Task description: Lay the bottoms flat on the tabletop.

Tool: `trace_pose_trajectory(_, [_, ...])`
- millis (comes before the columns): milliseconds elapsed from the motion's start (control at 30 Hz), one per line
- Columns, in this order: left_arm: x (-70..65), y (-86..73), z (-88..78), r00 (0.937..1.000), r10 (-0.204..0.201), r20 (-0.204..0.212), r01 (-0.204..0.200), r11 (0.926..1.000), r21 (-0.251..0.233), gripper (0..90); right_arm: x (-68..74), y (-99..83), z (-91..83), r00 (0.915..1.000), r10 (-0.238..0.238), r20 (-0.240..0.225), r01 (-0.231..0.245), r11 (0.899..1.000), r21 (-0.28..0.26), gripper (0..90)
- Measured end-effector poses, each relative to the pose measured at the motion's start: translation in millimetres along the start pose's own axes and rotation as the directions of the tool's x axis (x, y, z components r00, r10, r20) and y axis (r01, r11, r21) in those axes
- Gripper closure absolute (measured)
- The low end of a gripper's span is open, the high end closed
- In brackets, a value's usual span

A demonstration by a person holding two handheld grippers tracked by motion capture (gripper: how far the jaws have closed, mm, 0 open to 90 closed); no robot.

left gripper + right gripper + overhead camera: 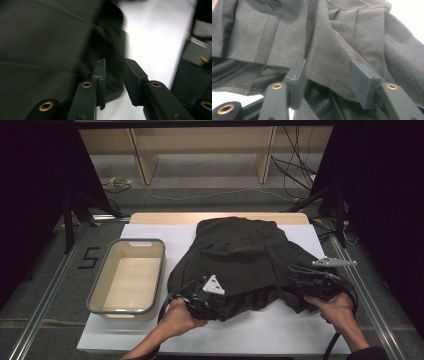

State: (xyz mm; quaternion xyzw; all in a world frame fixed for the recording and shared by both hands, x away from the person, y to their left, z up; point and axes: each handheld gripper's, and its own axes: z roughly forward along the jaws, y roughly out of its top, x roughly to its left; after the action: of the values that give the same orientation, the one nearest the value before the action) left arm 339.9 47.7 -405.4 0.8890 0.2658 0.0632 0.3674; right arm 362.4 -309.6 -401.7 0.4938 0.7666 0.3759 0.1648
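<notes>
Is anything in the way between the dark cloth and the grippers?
Nothing visible is. The dark cloth lies right at both: the left hand-held gripper is at its near edge, and the right hand-held gripper has the hem between its open jaws.

A dark garment [245, 262] lies heaped across the middle and right of a white table mat [280, 337], blocking most of that surface. To its left stands a grey-rimmed tub [152, 275], just beside the cloth, leaving a narrow gap between them. A strip of bare mat runs along the near edge, where both hands rest, and another shows at the far left corner behind the tub. In the left gripper view, open mat lies to the right of the cloth's hem.
</notes>
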Motion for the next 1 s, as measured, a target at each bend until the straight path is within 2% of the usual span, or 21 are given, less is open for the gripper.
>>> trace_pose_trajectory(67, [13.4, -1.8, -10.0, 0.9968, -0.035, -0.072, 0.034, 0.9994, -0.01, 66.9, 0.2, -0.4, 1.1, 1.0, -0.003, 0.001, 0.003, 1.0, 0.006, 46.7])
trace_pose_trajectory(133, [24.3, -4.5, -16.4, 0.9891, -0.08, -0.124, 0.079, 0.9968, -0.014, 63.7, 0.9, -0.8, 2.5, 1.0, -0.008, -0.001, 0.008, 1.0, 0.01, 46.5])
trace_pose_trajectory(167, [28.6, -5.9, -18.4, 0.9856, -0.099, -0.137, 0.098, 0.9951, -0.015, 62.5, 1.6, -0.8, 3.4, 1.0, -0.009, -0.003, 0.009, 1.0, 0.015, 46.3])
trace_pose_trajectory(267, [35.0, -9.5, -18.0, 0.9783, -0.124, -0.166, 0.125, 0.9921, -0.002, 58.9, 3.7, -0.4, 5.8, 0.9998, -0.018, -0.005, 0.018, 1.0, 0.02, 45.8])
trace_pose_trajectory(400, [35.5, -11.7, -3.8, 0.9733, -0.152, -0.172, 0.159, 0.9868, 0.029, 51.1, 6.6, 0.4, 7.9, 0.9998, -0.021, -0.007, 0.021, 0.999, 0.024, 43.7])
trace_pose_trajectory(567, [38.1, -8.1, 20.6, 0.9567, -0.215, -0.197, 0.226, 0.9733, 0.038, 41.8, 9.9, 1.9, 11.4, 0.9998, -0.015, -0.014, 0.015, 1.0, 0.022, 41.2])
trace_pose_trajectory(700, [39.3, -2.2, 31.7, 0.9441, -0.259, -0.204, 0.27, 0.9624, 0.029, 34.1, 12.7, 2.7, 11.5, 0.9996, -0.023, -0.017, 0.024, 1.0, 0.017, 40.6])
trace_pose_trajectory(767, [39.0, 0.9, 37.8, 0.9427, -0.259, -0.211, 0.273, 0.961, 0.042, 30.1, 12.5, 3.0, 11.6, 0.9998, -0.018, -0.011, 0.018, 1.0, 0.014, 39.8])
trace_pose_trajectory(867, [38.2, 3.3, 50.7, 0.9413, -0.24, -0.238, 0.259, 0.9642, 0.055, 28.8, 11.2, 5.8, 13.3, 1.0, -0.006, -0.002, 0.006, 1.0, 0.001, 39.7])
trace_pose_trajectory(933, [40.9, 1.3, 57.7, 0.9361, -0.244, -0.253, 0.268, 0.9615, 0.062, 30.7, 12.1, 10.9, 17.5, 0.9999, -0.015, 0.002, 0.015, 1.0, -0.005, 39.8])
trace_pose_trajectory(1000, [44.9, -0.7, 60.1, 0.9326, -0.254, -0.256, 0.275, 0.9604, 0.047, 38.2, 14.3, 16.7, 24.5, 0.9998, -0.019, -0.001, 0.019, 1.0, -0.001, 40.0])
